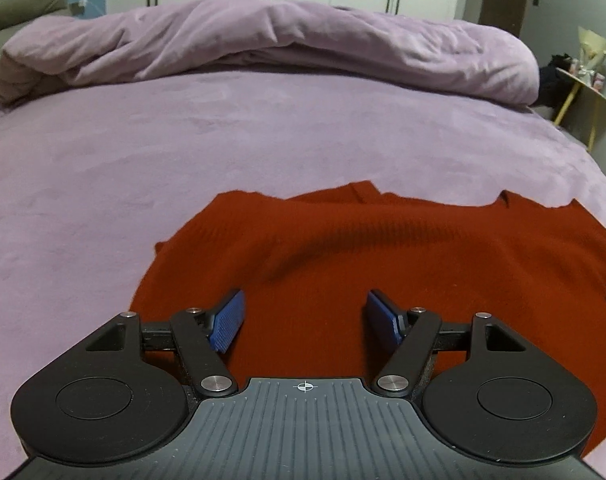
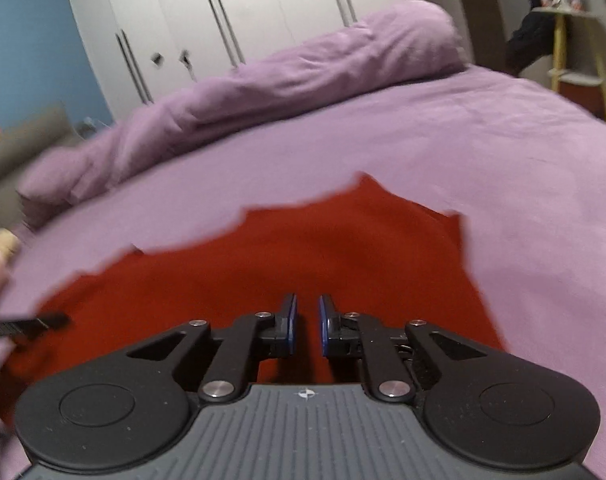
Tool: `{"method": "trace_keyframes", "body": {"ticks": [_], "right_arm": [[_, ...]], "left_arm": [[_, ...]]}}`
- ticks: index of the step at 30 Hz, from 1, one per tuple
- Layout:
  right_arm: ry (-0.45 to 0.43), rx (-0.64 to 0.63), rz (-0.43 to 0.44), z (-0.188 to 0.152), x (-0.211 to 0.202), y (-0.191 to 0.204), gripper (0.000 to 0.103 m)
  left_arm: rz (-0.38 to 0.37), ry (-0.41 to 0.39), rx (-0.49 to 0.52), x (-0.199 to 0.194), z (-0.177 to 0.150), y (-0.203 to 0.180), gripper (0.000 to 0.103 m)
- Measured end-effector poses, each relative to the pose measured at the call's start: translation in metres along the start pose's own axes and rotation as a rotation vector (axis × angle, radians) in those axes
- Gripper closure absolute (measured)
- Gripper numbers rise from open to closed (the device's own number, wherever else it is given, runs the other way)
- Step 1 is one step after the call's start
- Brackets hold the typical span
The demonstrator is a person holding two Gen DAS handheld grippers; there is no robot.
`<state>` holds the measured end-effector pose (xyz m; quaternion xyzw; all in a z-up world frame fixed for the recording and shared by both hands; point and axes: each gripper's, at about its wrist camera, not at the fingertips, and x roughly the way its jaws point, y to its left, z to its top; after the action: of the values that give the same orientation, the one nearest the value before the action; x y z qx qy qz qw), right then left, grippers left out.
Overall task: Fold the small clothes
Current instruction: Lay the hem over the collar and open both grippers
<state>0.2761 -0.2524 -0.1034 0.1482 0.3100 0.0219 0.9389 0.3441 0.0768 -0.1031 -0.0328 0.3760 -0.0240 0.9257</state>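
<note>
A rust-red knitted garment (image 1: 383, 248) lies spread on the purple bed sheet (image 1: 183, 152). My left gripper (image 1: 305, 316) hovers over its near part, jaws wide open and empty, blue pads (image 1: 227, 326) apart. In the right wrist view the same garment (image 2: 303, 248) lies below my right gripper (image 2: 306, 328), whose jaws stand close together with a narrow gap and nothing between them. The view is blurred. The tip of the other gripper (image 2: 31, 324) shows at the garment's left edge.
A rumpled purple duvet (image 1: 283, 40) lies across the far side of the bed. White wardrobe doors (image 2: 223, 20) stand behind. A yellow-legged side table (image 1: 583, 92) with items stands at the right. A grey sofa (image 1: 19, 4) is at far left.
</note>
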Motion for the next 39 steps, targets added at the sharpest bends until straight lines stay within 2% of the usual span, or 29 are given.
{"method": "trace_keyframes", "body": {"ticks": [4, 12, 15, 22, 25, 28, 30, 33, 37, 39], "right_arm": [[-0.016, 0.061, -0.014, -0.003, -0.019, -0.009, 0.101], [0.015, -0.054, -0.13, 0.001, -0.025, 0.02, 0.099], [0.002, -0.088, -0.102, 0.004, -0.021, 0.04, 0.099], [-0.004, -0.278, 0.005, 0.019, 0.031, 0.111, 0.099], [0.032, -0.339, 0.011, 0.022, 0.064, 0.128, 0.099], [0.038, -0.44, -0.038, 0.021, 0.09, 0.128, 0.099], [0.022, -0.428, -0.065, 0.03, 0.097, 0.112, 0.099], [0.006, -0.372, -0.158, 0.043, 0.103, 0.077, 0.099], [-0.022, -0.092, -0.161, 0.057, 0.091, 0.019, 0.102], [-0.026, -0.069, -0.168, 0.056, 0.087, 0.017, 0.102]], "left_arm": [[0.017, 0.012, -0.016, -0.004, 0.0, 0.004, 0.03], [0.067, 0.002, -0.002, -0.01, -0.001, 0.007, 0.029], [0.111, -0.016, 0.02, -0.003, 0.004, 0.005, 0.028], [0.12, -0.041, 0.048, 0.031, 0.017, -0.004, 0.027], [0.141, -0.061, 0.09, 0.046, 0.022, -0.009, 0.023], [0.156, -0.076, 0.121, 0.059, 0.025, -0.009, 0.015], [0.144, -0.081, 0.107, 0.065, 0.027, -0.004, 0.011], [0.096, -0.074, 0.025, 0.067, 0.029, 0.012, 0.01], [0.081, -0.069, -0.019, 0.058, 0.027, 0.021, 0.013], [0.092, -0.06, 0.01, 0.046, 0.026, 0.023, 0.016]]}}
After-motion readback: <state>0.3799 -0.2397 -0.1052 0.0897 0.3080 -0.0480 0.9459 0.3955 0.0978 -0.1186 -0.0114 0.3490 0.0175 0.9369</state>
